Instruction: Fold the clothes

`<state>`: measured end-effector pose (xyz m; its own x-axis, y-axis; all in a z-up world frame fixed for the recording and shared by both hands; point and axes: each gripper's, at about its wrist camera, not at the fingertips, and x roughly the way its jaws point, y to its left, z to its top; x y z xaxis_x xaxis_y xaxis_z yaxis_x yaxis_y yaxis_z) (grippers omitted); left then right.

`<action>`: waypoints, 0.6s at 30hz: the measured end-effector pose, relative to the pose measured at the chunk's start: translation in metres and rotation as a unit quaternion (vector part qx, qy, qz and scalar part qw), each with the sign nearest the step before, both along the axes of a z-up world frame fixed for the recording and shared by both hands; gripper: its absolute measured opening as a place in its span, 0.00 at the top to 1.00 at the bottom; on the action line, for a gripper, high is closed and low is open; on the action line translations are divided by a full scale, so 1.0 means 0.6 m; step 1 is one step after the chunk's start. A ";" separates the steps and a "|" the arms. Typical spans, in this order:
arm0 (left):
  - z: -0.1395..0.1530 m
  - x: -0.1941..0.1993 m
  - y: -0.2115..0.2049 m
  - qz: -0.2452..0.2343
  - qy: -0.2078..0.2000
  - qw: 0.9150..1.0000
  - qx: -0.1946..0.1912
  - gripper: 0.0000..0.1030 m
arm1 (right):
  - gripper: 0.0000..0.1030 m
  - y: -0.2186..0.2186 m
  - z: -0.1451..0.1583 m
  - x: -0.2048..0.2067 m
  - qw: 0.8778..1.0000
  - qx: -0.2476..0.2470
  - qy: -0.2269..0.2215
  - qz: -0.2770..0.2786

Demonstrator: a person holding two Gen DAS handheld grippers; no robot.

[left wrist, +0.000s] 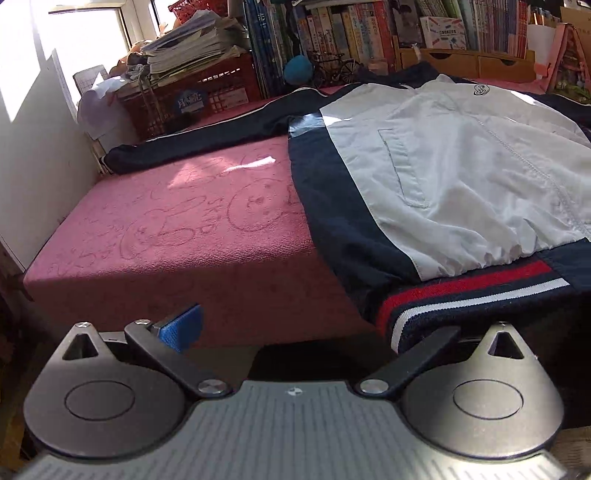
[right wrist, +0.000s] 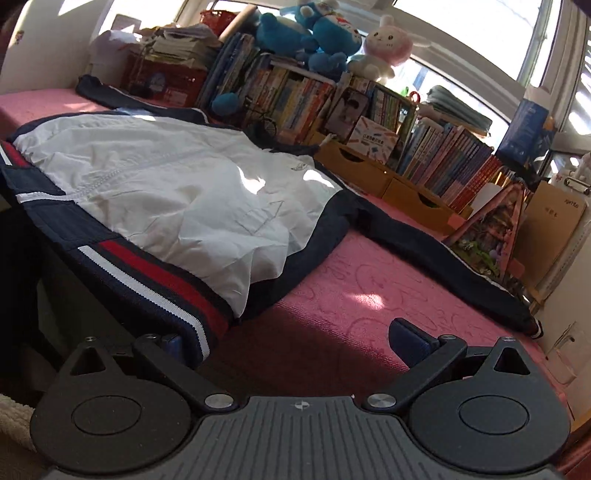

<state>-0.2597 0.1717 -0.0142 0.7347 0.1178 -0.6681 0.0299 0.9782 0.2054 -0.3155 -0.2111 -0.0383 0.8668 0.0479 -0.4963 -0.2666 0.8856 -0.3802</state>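
One jacket (left wrist: 461, 162) lies spread flat, front up, on the pink mat (left wrist: 207, 236), its white chest panel framed in navy and its striped hem (left wrist: 465, 291) hanging over the near edge. In the left wrist view it fills the frame from 12 to 3 o'clock, one navy sleeve (left wrist: 207, 133) stretched toward 10 o'clock. The left gripper (left wrist: 295, 328) sits low before the mat edge, jaws spread wide and holding nothing; its blue pad (left wrist: 184, 326) shows at 8 o'clock, while the other fingertip is hidden behind the hem. The right gripper (right wrist: 291, 341) is likewise spread and empty, with the hem just beside its left finger.

Behind the jacket at 11 o'clock, a red crate (left wrist: 192, 92) carries a heap of papers (left wrist: 192, 44). A wooden drawer box (left wrist: 469, 62) at 1 o'clock supports a row of books (left wrist: 351, 33). Sunlight patches the mat, and a white wall stands at 9 o'clock.

Only the right wrist view shows the other sleeve (right wrist: 461, 269) running to 4 o'clock, the blue plush toys (right wrist: 317, 33) and a pink-and-white plush rabbit (right wrist: 384, 48) on top of the books at 12 o'clock, and the bright window (right wrist: 480, 40) behind them.
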 end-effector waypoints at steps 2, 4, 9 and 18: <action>0.008 0.000 0.008 -0.039 0.014 0.999 -0.013 0.00 | 0.00 -0.010 0.010 0.003 0.997 0.044 0.056 0.038; 0.019 -0.002 0.017 -0.084 0.031 0.995 -0.035 0.00 | 0.00 -0.021 0.027 0.007 0.985 0.094 0.114 0.086; 0.036 -0.011 0.029 -0.170 0.067 0.978 -0.099 0.00 | 0.00 -0.049 0.092 0.013 0.956 0.173 0.144 0.188; 0.124 0.091 0.058 -0.179 -0.036 0.947 -0.263 0.00 | 0.07 0.010 0.162 0.221 0.952 0.260 0.072 0.143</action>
